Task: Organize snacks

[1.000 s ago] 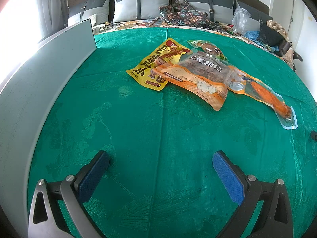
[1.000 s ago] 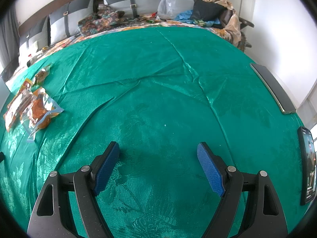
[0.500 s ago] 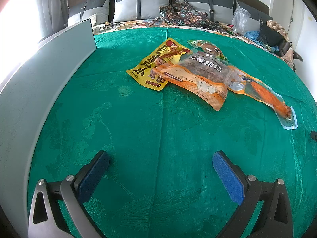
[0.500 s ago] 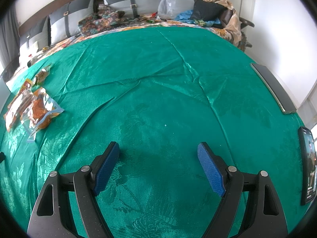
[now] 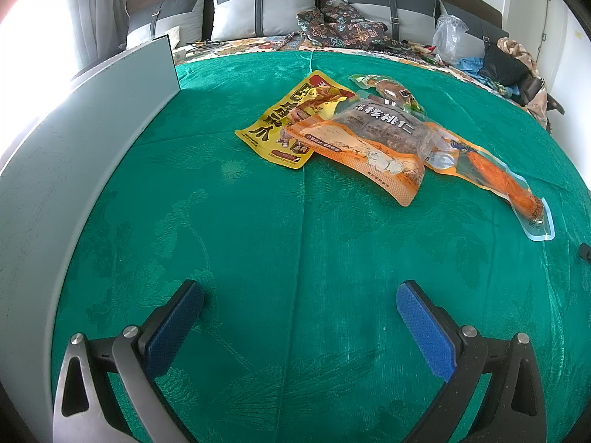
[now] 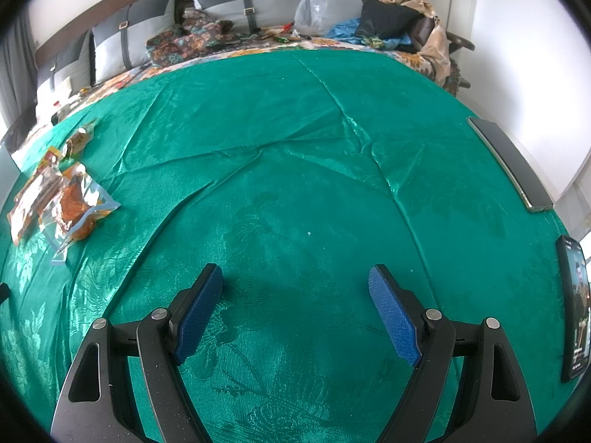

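While both jaws gape over the embossed green cloth (image 5: 303, 229), the left gripper (image 5: 299, 302) and right gripper (image 6: 295, 288) sit well short of the glossy, flat snack packets (image 5: 369, 136).

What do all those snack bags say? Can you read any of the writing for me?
"核桃仁": large white characters on the orange walnut bag.
Yellow bag: big dark characters, partly covered and at an angle; not sure enough to quote.
Clear carrot-print pouch: small print, too blurred.
Small green-edged packet: label too small.
Phone screen at the right edge: unreadable.
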`<control>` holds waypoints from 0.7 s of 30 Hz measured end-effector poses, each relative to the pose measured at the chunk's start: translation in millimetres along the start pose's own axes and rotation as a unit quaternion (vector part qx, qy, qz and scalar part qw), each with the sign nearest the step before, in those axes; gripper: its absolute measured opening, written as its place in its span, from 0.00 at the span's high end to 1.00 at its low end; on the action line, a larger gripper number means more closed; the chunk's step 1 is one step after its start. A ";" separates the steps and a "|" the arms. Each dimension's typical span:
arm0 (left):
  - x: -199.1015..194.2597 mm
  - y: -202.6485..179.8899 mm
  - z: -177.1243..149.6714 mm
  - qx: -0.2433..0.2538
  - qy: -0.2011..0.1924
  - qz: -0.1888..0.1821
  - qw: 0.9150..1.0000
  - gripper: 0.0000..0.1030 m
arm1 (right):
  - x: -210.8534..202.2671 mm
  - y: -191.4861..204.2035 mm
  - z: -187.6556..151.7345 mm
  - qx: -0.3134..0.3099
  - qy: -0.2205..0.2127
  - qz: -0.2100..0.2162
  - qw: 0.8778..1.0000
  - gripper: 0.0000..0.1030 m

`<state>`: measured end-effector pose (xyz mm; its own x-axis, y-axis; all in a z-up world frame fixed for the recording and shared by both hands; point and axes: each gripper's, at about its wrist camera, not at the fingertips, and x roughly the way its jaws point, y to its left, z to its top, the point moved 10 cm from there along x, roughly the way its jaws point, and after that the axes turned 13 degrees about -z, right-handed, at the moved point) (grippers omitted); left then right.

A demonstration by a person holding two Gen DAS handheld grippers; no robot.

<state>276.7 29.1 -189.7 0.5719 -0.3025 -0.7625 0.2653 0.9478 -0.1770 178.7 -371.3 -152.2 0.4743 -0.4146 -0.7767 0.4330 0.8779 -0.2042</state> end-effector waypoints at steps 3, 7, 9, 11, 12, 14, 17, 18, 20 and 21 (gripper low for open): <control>0.2 0.1 0.1 0.000 0.000 0.000 1.000 0.00 | 0.0 0.2 0.0 0.000 0.000 0.000 1.000 0.18; 0.4 0.1 0.4 0.000 0.000 0.000 1.000 0.00 | 0.2 0.4 0.2 0.000 0.000 0.000 1.000 0.18; 0.6 -0.1 0.5 0.000 0.000 -0.001 1.000 0.00 | 0.4 0.5 0.4 0.000 0.000 0.000 1.000 0.18; 0.7 -0.3 0.7 0.001 0.000 -0.002 1.000 0.00 | 0.2 0.7 0.1 0.000 0.000 0.000 1.000 0.18; 0.5 -0.8 0.8 0.006 0.003 -0.004 1.000 0.00 | 0.5 0.9 0.4 0.000 0.000 0.000 1.000 0.18; 2.3 -1.4 2.2 0.018 0.026 -0.017 0.999 0.00 | 0.3 0.8 0.1 0.000 0.000 0.000 1.000 0.18; 4.3 9.0 15.8 0.029 0.055 -0.023 0.998 0.01 | 0.3 1.0 0.2 0.000 0.000 0.000 1.000 0.18; 3.7 13.6 24.3 0.029 0.053 -0.023 0.998 0.01 | 0.6 1.1 0.5 0.000 0.000 0.000 1.000 0.18; 1.8 27.4 55.3 0.016 0.041 -0.028 0.999 0.01 | 0.6 1.3 0.4 0.000 0.000 0.000 1.000 0.18; 1.5 31.5 68.6 0.008 0.034 -0.032 0.999 0.02 | 0.7 1.4 0.5 0.000 0.000 0.000 1.000 0.18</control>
<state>339.2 51.5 -153.7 0.4997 -0.3535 -0.7908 0.3116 0.9252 -0.2166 180.0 -370.5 -152.8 0.4742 -0.4142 -0.7769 0.4324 0.8782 -0.2043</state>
